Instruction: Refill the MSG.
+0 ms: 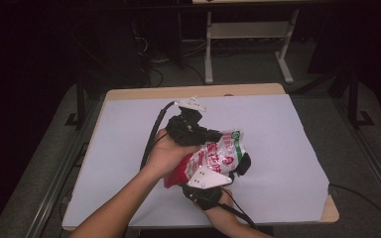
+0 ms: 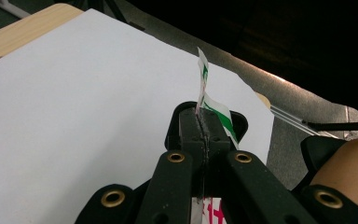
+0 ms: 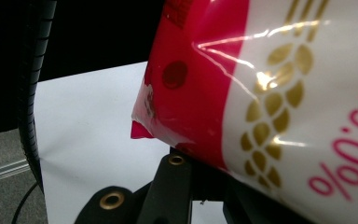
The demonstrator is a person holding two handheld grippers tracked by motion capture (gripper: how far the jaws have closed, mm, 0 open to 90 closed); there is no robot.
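- In the high view, a red and white bag (image 1: 213,158) is held above the middle of the table (image 1: 278,94), between the two grippers.
- The left gripper (image 1: 213,135) takes the bag at its upper edge, and the right gripper (image 1: 240,166) is under the bag, near the person's side.
- The left gripper view shows what the high view cannot: the jaws are pressed together on a thin green and white strip of the bag (image 2: 207,100), which stands up between them.
- In the right gripper view the bag (image 3: 270,93) is very close and covers the jaws, so the tips are hidden; by its closed position the gripper is clamped on the bag.
- A white sheet (image 1: 129,148) covers the table top.
- A black cable (image 3: 30,93) hangs at the left side of the right gripper view.
- Behind the table, a white frame (image 1: 248,29) stands on the dark floor.
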